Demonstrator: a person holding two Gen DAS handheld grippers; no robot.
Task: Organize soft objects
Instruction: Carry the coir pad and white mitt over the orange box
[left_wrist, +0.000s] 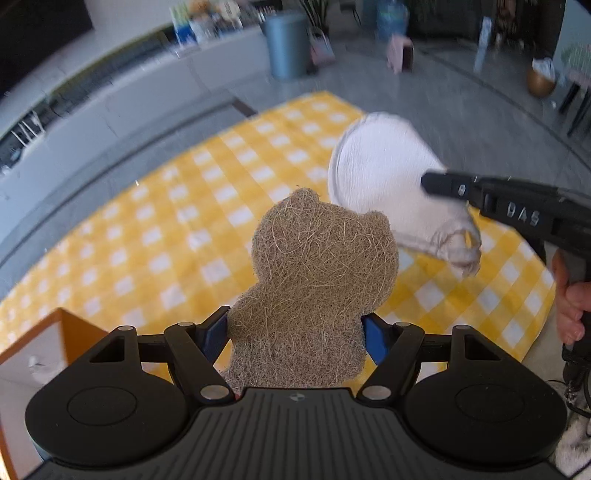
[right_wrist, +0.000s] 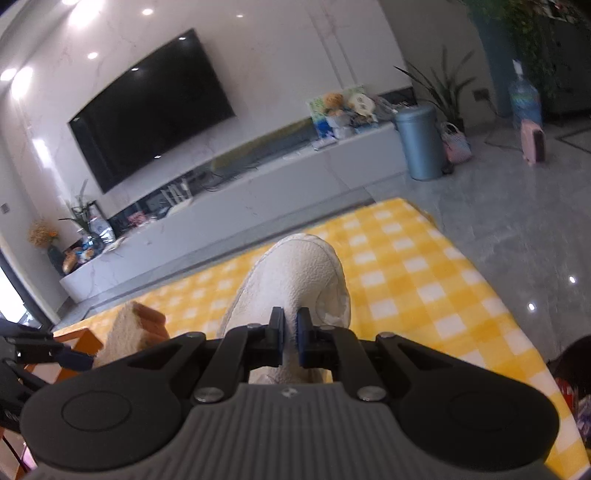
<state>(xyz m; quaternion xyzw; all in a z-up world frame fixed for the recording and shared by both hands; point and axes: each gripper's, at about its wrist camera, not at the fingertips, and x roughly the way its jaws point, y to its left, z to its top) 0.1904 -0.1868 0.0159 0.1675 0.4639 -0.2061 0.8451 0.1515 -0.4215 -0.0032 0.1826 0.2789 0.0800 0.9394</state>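
Note:
My left gripper (left_wrist: 295, 332) is shut on a brown bear-shaped fibre pad (left_wrist: 317, 273) and holds it upright above the yellow checked cloth (left_wrist: 177, 229). My right gripper (right_wrist: 290, 332) is shut on a white soft pouch (right_wrist: 295, 277), also held above the cloth. In the left wrist view the white pouch (left_wrist: 384, 177) hangs to the right of the bear pad, with the right gripper (left_wrist: 436, 184) pinching its side. In the right wrist view the bear pad (right_wrist: 125, 332) shows edge-on at lower left, by the left gripper (right_wrist: 74, 358).
An orange box (left_wrist: 62, 332) stands at the cloth's near left corner; it also shows in the right wrist view (right_wrist: 81, 343). Beyond the cloth are a grey floor, a low white TV bench (right_wrist: 258, 184), a blue bin (right_wrist: 421, 140) and a pink case (right_wrist: 533, 144).

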